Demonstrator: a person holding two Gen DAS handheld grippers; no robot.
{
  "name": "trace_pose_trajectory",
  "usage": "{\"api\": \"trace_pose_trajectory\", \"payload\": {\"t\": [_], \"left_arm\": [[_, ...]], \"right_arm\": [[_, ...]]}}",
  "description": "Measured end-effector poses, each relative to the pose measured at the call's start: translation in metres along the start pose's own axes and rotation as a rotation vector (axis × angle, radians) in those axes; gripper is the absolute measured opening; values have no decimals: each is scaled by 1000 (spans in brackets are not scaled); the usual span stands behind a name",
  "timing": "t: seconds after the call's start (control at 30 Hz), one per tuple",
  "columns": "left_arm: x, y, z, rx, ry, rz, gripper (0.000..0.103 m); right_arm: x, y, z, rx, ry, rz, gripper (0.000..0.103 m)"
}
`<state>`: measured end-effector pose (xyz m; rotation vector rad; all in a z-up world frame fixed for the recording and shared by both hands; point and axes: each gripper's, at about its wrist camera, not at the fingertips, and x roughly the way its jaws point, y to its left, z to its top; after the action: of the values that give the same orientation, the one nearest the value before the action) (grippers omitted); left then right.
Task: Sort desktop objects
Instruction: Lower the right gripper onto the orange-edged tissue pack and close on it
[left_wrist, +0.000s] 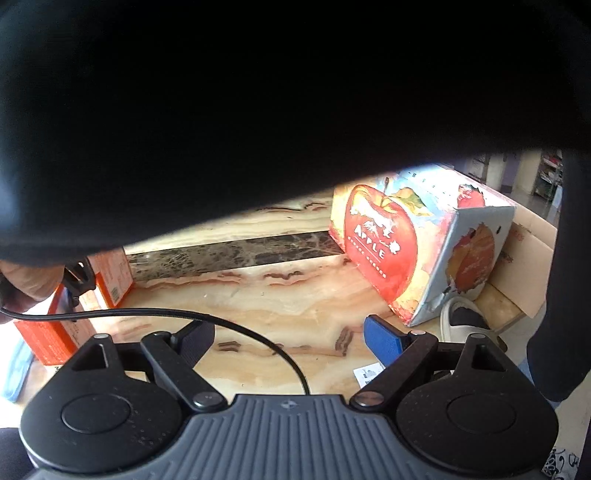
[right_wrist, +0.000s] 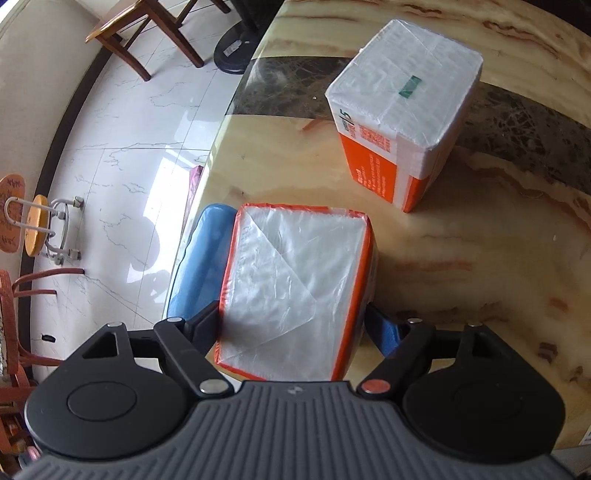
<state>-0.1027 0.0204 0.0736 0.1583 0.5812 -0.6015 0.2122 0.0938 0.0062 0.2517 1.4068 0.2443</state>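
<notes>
In the right wrist view my right gripper (right_wrist: 291, 325) is shut on an orange-edged tissue pack (right_wrist: 291, 291) wrapped in clear plastic, one finger on each side. A second orange and white tissue pack (right_wrist: 402, 107) stands further out on the marble table (right_wrist: 480, 258). In the left wrist view my left gripper (left_wrist: 291, 336) is open and empty above the table (left_wrist: 295, 295). Orange packs (left_wrist: 110, 273) show at its left, next to the person's hand. A dark sleeve hides the upper half of this view.
An apple-printed carton (left_wrist: 413, 240) stands at the right, with a cardboard box (left_wrist: 528, 254) behind it. A black cable (left_wrist: 221, 321) runs across the left gripper. A blue cloth (right_wrist: 199, 266) lies at the table's left edge. Chairs (right_wrist: 140, 33) stand on the tiled floor beyond.
</notes>
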Motion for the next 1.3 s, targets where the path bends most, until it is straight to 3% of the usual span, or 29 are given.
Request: {"api": "trace_pose_trajectory", "payload": {"t": [0.3, 0.47, 0.63, 0.83, 1.0, 1.3], "left_arm": [[0, -3, -2, 8, -6, -14, 88], [0, -7, -2, 16, -7, -18, 88], [1, -7, -2, 6, -10, -19, 89], [1, -6, -1, -7, -9, -26, 89], [3, -9, 1, 1, -8, -33, 89], [5, -9, 2, -7, -7, -33, 89]], "right_arm": [[-20, -11, -5, -298, 75, -44, 73], [-32, -39, -14, -428, 118, -115, 72], [-42, -67, -22, -560, 182, -120, 73], [-40, -92, -33, -541, 160, -115, 77], [-33, -77, -35, -587, 114, -150, 77], [-8, -73, -22, -552, 140, -182, 78]]}}
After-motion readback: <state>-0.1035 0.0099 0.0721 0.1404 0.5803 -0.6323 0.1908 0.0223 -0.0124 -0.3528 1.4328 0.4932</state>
